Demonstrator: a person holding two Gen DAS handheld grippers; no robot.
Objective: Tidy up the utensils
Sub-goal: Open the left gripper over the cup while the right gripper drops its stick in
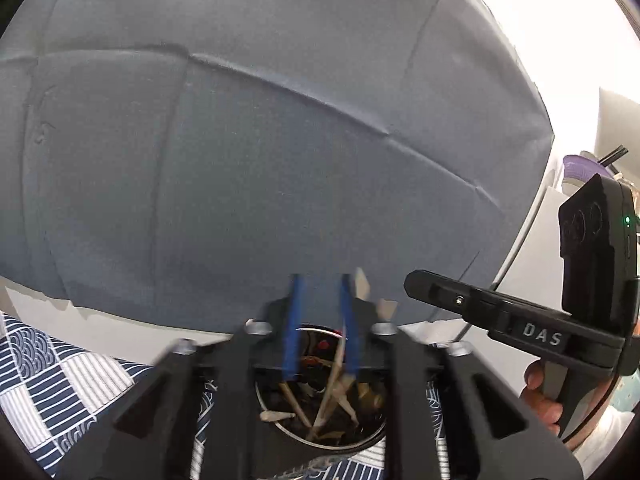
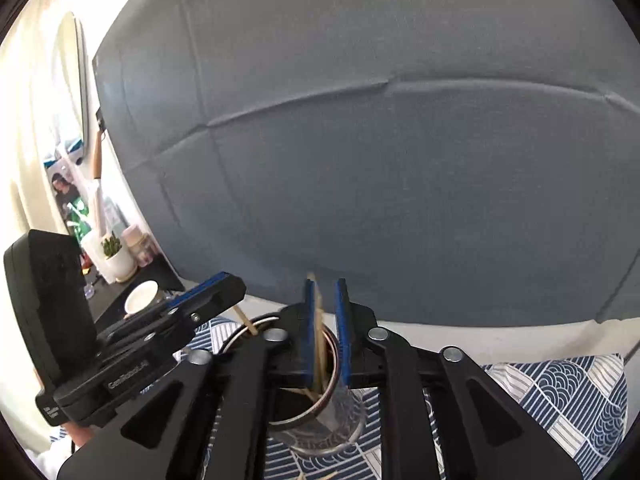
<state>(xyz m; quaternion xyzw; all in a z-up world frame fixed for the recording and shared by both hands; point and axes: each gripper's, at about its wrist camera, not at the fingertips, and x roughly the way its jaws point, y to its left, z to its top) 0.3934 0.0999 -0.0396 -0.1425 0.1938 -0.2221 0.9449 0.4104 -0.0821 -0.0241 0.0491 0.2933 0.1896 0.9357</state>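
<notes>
My left gripper (image 1: 320, 320) hovers over a round metal-rimmed cup (image 1: 320, 420) that holds several wooden utensils (image 1: 332, 392); its blue pads (image 1: 294, 332) stand a little apart, one wooden stick between them near the right pad. My right gripper (image 2: 326, 332) is above a second dark cup (image 2: 316, 408). A thin wooden stick (image 2: 318, 340) stands between its blue pads (image 2: 309, 332), against the left pad, with a gap to the right pad. Each gripper shows in the other's view, the right in the left wrist view (image 1: 460, 300) and the left in the right wrist view (image 2: 200, 296).
A large grey-blue cushion (image 1: 280, 140) fills the background in both views (image 2: 400, 140). A blue-and-white patterned cloth (image 1: 48, 380) covers the table. At the left of the right view stand a potted plant (image 2: 114, 256) and a white bowl (image 2: 140, 296).
</notes>
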